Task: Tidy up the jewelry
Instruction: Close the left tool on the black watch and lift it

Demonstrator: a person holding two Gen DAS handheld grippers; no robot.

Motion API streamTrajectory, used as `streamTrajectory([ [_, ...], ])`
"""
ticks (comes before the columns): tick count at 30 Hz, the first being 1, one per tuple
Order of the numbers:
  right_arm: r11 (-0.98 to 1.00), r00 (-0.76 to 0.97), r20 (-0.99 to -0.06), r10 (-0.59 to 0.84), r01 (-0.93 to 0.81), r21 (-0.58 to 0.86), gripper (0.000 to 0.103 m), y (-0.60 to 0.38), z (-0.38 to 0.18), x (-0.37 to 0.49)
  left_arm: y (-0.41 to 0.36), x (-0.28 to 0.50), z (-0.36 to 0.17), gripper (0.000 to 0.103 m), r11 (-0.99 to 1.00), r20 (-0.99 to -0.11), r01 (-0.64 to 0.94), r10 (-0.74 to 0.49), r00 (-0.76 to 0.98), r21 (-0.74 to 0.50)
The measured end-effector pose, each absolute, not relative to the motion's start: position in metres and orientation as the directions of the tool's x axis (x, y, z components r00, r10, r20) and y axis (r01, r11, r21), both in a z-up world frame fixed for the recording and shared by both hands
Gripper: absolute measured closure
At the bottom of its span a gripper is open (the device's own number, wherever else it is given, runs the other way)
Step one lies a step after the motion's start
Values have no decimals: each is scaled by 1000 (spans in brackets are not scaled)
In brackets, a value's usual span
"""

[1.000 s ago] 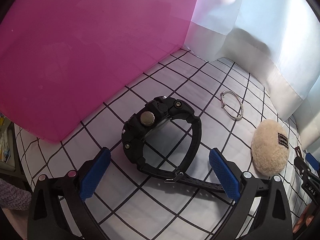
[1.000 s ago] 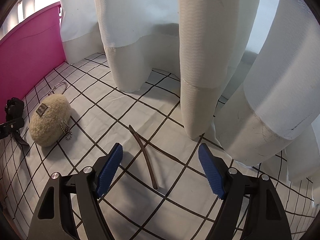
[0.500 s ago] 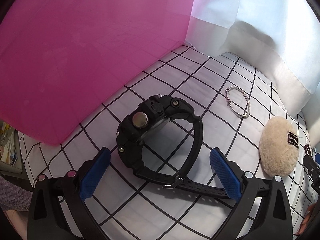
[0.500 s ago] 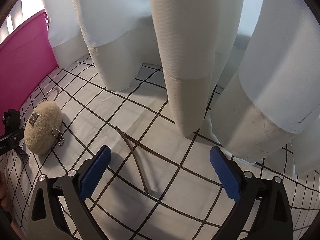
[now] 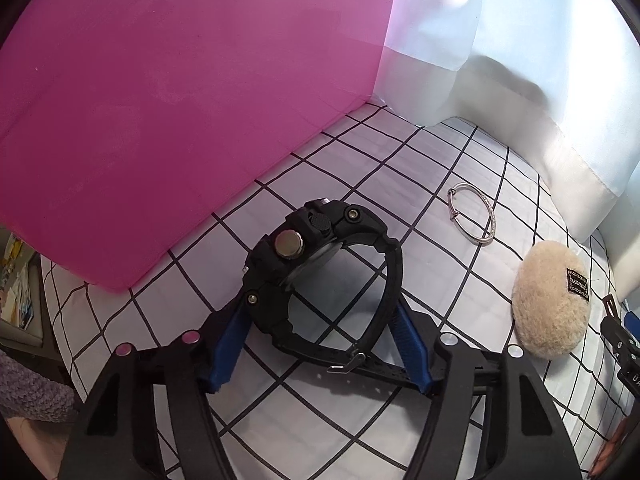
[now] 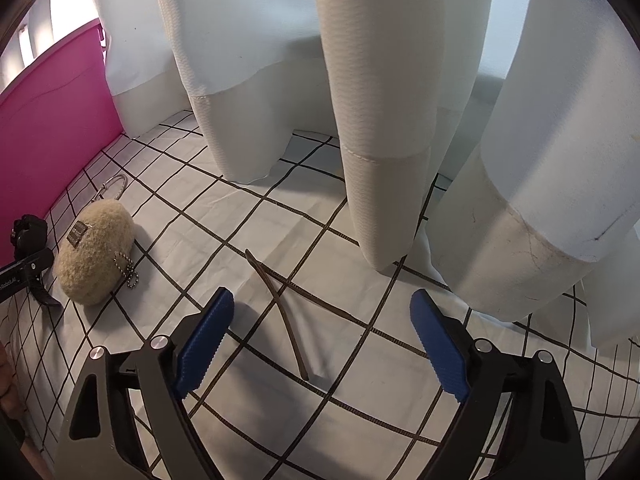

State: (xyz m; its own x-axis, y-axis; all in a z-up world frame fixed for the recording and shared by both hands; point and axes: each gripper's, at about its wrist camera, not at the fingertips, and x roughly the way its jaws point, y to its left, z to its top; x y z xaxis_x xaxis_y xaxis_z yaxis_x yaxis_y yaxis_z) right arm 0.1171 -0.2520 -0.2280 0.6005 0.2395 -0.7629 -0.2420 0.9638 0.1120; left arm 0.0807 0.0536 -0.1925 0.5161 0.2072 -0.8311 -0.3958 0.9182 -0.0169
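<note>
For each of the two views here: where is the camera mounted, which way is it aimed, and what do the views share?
Left wrist: on the left gripper, aimed down at the black watch its closing fingers flank; a sleeve shows.
Right wrist: on the right gripper, aimed down at a thin brown strip, fingers apart.
Shared: the fluffy pouch, silver bangle, pink wall.

A black watch, strap buckled into a loop, stands on edge on the grid cloth, its case toward the pink wall, the loose strap tail lying flat. Right of the watch lies a thin silver bangle, flat. Further right of the watch lies a thin brown curved strip, flat.
</note>
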Motion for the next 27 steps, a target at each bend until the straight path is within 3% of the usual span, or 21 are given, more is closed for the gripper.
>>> streamTrajectory([
  [4, 956, 608, -750, 261, -272, 113, 40, -246, -226, 111, 53, 77, -192, 40, 919, -823, -394, 213, 527, -14],
  [8, 948, 616, -738, 275, -301, 102, 73, -242, -224, 105, 54, 71, -191, 41, 918, -820, -395, 211, 532, -20],
  [12, 943, 624, -727, 287, -315, 102, 77, -242, -222, 98, 53, 67, -190, 41, 924, -821, -381, 199, 535, -25],
  [13, 943, 625, -725, 289, -315, 105, 83, -242, -222, 96, 52, 66, -190, 41, 925, -821, -378, 195, 537, -28],
  [27, 940, 628, -709, 321, -301, 159, 83, -256, -210, 74, 41, 50, -188, 41, 943, -829, -331, 155, 537, -38],
])
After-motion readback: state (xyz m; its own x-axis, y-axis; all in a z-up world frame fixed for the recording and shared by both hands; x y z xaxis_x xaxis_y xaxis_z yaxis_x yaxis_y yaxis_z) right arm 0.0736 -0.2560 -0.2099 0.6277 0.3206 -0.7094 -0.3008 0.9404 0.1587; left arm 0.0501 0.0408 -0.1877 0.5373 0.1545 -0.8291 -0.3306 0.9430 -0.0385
